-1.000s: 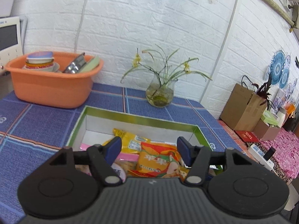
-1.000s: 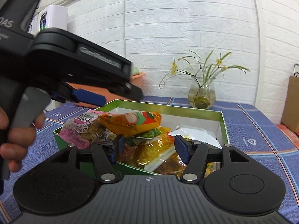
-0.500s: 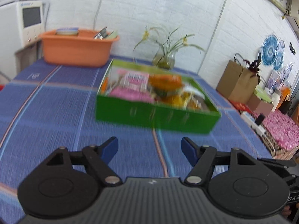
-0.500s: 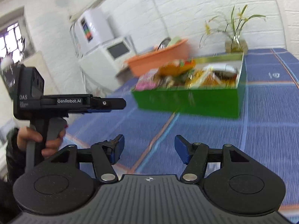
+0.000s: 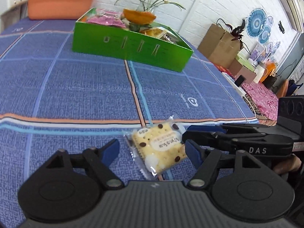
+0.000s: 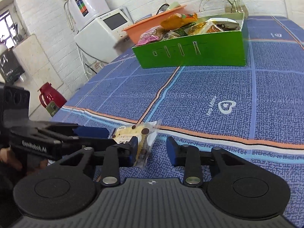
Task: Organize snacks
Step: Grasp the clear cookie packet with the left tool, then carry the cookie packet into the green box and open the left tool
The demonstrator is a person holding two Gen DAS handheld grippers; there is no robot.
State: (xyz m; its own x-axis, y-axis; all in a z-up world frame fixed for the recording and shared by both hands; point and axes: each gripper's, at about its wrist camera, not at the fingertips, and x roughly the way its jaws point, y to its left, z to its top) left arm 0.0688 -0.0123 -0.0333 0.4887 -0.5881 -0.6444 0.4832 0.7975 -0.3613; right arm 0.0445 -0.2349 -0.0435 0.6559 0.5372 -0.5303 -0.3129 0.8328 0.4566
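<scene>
A wrapped cookie packet [image 5: 158,148] lies on the blue tablecloth near the front edge. My left gripper [image 5: 152,151] is open with the packet between its fingers. My right gripper [image 6: 152,149] is open; the packet [image 6: 136,134] lies just ahead of its left finger, touching it. In the left wrist view the right gripper's fingers [image 5: 205,133] reach in from the right, beside the packet. A green box [image 5: 131,45] full of snack bags stands farther back; it also shows in the right wrist view [image 6: 191,51].
An orange basin [image 5: 58,3] and a glass vase with flowers [image 5: 146,1] stand behind the box. White appliances [image 6: 100,30] and a red jug [image 6: 51,96] are left of the table. Cardboard boxes [image 5: 220,45] are at the right.
Both grippers have pulled back from over the green box to the table's front and lowered. The cookie packet now lies between the left gripper's fingers.
</scene>
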